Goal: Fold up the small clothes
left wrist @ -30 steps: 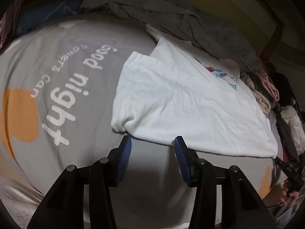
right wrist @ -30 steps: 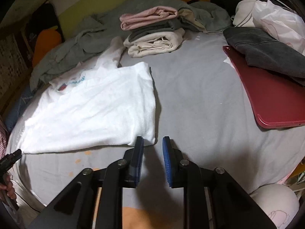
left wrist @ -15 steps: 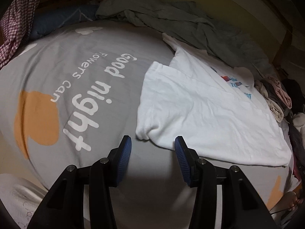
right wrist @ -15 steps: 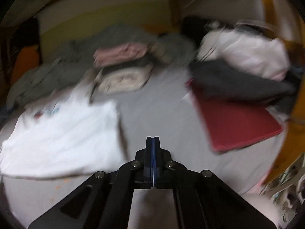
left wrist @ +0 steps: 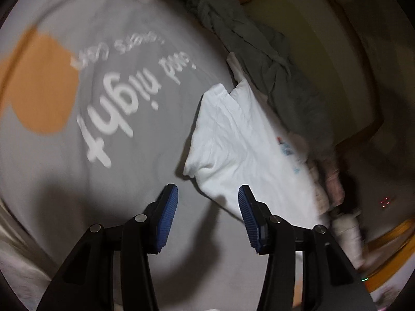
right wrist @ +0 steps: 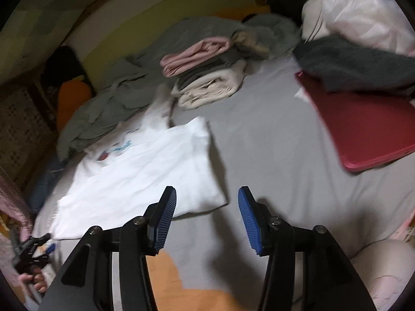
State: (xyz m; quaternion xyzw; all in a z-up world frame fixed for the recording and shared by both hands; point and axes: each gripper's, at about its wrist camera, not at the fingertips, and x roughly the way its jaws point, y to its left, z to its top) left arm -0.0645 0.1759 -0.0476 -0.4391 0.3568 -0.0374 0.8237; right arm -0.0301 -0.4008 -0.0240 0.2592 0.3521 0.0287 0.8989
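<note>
White shirt (right wrist: 145,171) lies half-folded on the bed (right wrist: 264,140), its near edge just beyond our grippers. Right gripper (right wrist: 207,216) has just opened its jaws; left gripper (left wrist: 207,216) also gapes empty. We risk pinching bedsheet along with hem, dragging the fold askew.

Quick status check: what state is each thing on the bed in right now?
White T-shirt: partly folded, flat on bed.
Folded clothes stack: folded, piled behind shirt.
Grey garment: crumpled, unfolded.
Left hand-held gripper: open, empty, near shirt corner.
Right hand-held gripper: just opened, empty.
</note>
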